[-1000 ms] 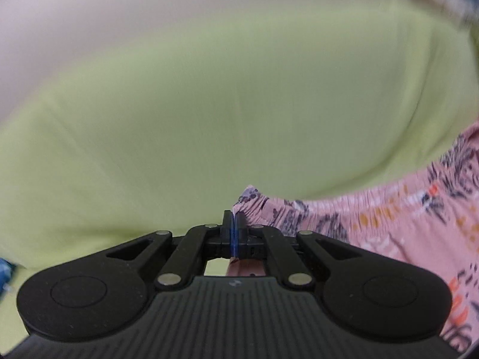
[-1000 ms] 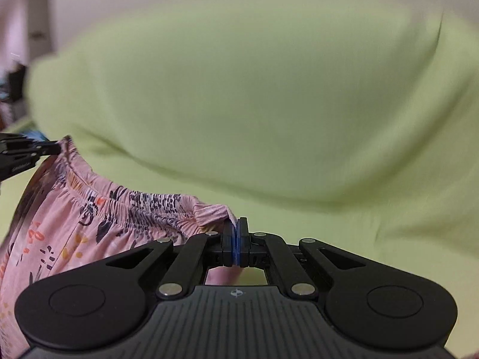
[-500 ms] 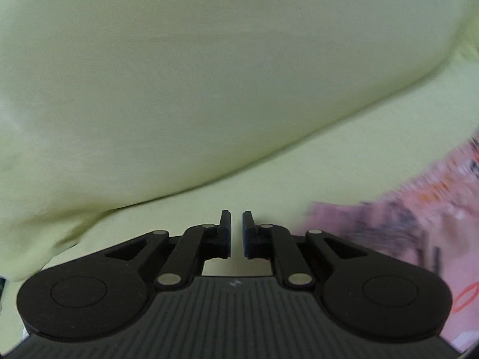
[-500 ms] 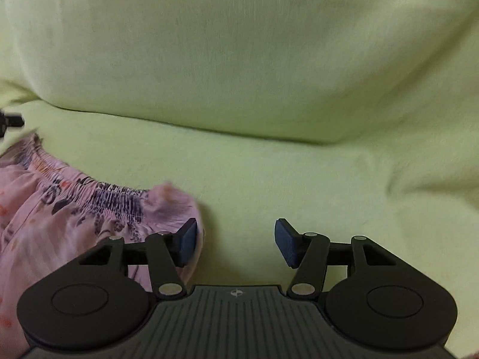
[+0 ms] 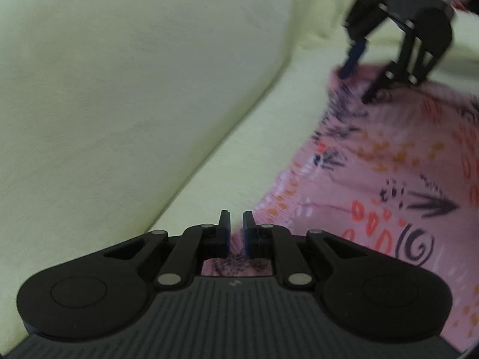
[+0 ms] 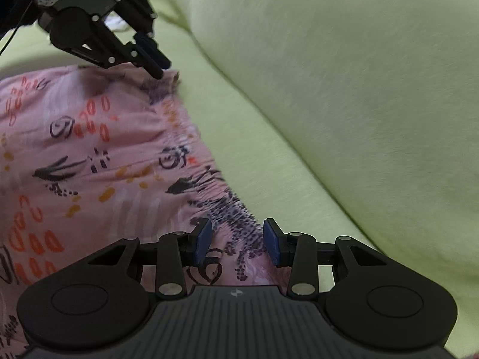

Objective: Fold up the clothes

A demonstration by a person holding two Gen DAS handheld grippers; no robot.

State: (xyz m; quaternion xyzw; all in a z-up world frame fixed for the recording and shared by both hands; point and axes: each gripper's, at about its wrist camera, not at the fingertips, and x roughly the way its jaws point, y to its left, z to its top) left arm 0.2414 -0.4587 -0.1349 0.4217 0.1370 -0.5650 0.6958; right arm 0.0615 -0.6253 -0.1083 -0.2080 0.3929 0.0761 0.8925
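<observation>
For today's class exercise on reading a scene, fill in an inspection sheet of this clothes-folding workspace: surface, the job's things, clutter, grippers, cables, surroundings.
Surface: green sofa seat, covered in plain cloth, with a cushioned backrest behind it.
Job's things: pink patterned garment spread on the seat, its gathered waistband running along the side nearest the backrest.
Clutter: a small white thing behind the left gripper, too blurred to name.
Grippers: left gripper with a narrow gap, over one end of the waistband, nothing pinched. Right gripper closing, fingers either side of the waistband's other end, not yet pressing.
Cables: a thin dark cord at the right view's left edge.
Surroundings: nothing seen beyond the sofa.
</observation>
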